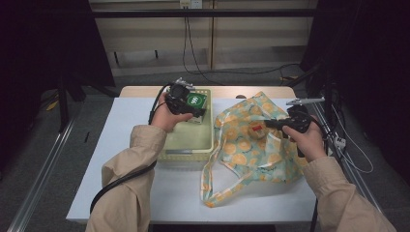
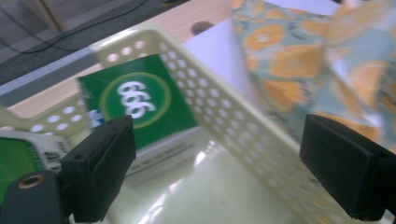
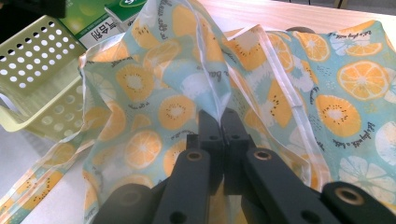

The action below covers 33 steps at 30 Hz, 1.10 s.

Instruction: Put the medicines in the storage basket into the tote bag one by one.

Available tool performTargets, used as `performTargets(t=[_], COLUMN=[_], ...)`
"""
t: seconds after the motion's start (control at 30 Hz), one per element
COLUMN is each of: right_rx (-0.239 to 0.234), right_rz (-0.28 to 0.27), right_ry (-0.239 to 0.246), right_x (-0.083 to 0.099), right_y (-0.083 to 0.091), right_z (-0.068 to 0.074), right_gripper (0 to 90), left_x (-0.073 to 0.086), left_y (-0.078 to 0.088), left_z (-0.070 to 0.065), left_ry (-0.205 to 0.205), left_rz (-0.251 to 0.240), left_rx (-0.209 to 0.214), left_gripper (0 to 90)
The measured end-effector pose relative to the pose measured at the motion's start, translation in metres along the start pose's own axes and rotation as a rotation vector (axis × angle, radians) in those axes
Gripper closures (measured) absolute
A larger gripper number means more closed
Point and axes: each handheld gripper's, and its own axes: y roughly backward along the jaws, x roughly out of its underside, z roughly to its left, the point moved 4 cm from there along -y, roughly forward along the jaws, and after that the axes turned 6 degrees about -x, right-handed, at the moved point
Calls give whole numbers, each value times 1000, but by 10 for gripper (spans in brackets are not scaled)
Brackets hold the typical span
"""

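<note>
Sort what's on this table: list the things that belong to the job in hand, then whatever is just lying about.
In the job:
- fruit-print bag, rim pinched by the shut right tool
- green box, ahead of the open left tool
- pale basket holding it

Lying about:
- cables on the floor beyond the table

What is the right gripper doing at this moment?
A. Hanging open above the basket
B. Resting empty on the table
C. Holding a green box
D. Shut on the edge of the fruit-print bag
D: in the right gripper view the right gripper has its jaws pressed together on a fold at the rim of the fruit-print bag, holding it up.
</note>
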Motion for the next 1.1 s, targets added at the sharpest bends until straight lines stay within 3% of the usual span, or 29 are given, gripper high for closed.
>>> performTargets(t=[0.1,0.23,0.27,0.5,0.87,0.97,1.1], right_rx=[-2,-8,-10,-16,-17,-20,-16], right_rz=[-5,-2,-2,0,1,2,3], right_ry=[-2,-3,-4,-8,-14,-12,-11], right_x=[0,0,1,1,1,1,1], right_y=[1,0,0,0,-1,-1,-1], right_z=[0,-1,-1,-3,-5,-4,-4], right_gripper=[897,896,897,897,897,897,896], left_x=[1,2,2,2,7,12,13], left_y=[-9,-21,-23,-45,-66,-70,-71], left_z=[9,15,17,20,17,18,17], left_ry=[9,62,42,57,46,90,95], left_rz=[7,0,14,46,96,105,115], left_rx=[-43,-66,-80,-125,-173,-157,-155], left_gripper=[114,108,108,87,53,66,87])
